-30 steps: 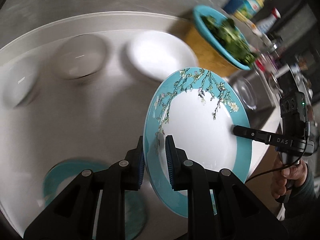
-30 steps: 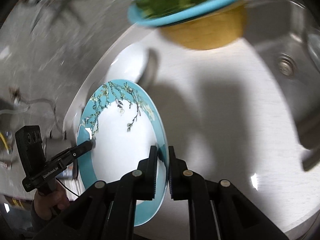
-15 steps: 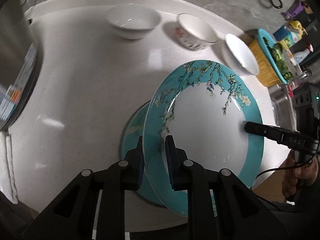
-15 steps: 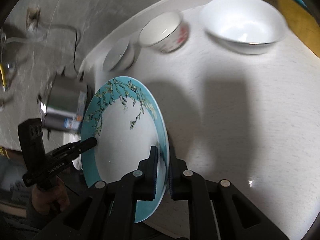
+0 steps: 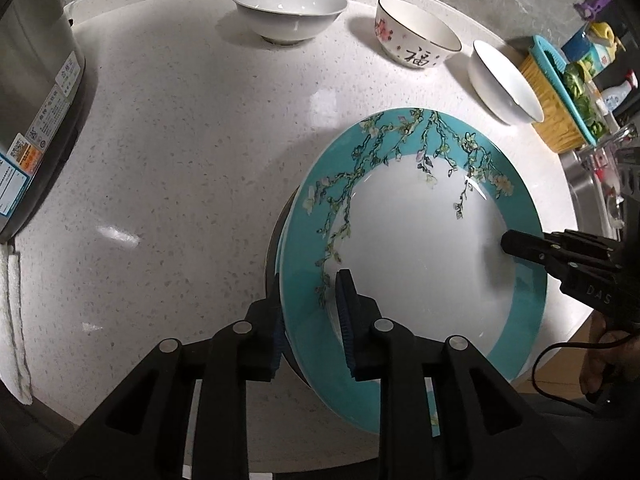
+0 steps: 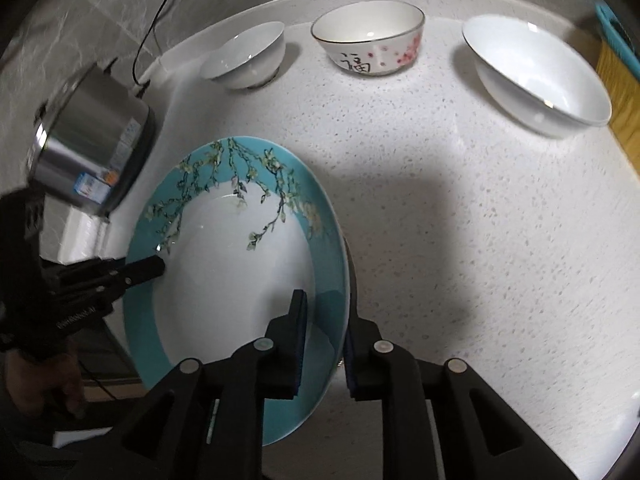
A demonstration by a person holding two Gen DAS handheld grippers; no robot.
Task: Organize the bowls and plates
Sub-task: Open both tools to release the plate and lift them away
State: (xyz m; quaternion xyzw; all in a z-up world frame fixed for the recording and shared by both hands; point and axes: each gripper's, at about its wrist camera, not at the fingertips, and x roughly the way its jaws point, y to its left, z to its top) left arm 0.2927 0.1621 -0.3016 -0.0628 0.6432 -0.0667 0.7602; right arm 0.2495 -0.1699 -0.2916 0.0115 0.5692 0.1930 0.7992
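The teal blossom plate (image 5: 416, 240) now sits low in the left-wrist view, right over a second teal plate (image 5: 285, 236) whose edge peeks out beneath its left rim on the white worktop (image 5: 180, 168); a second ago it was carried across the worktop toward that spot. Both claws have just been opening. The left claw (image 5: 312, 320) straddles the near rim with a visible gap at its pads, so it looks released, and the right claw (image 6: 324, 344) likewise has the rim between loosened jaws. I judge the plate is being let go onto the stack, so the plates are nearly sorted. Three bowls remain apart along the top of the frame: a plain white bowl (image 5: 288, 12), a flowered bowl (image 5: 416, 36) and another white bowl (image 5: 504, 84); they probably come next
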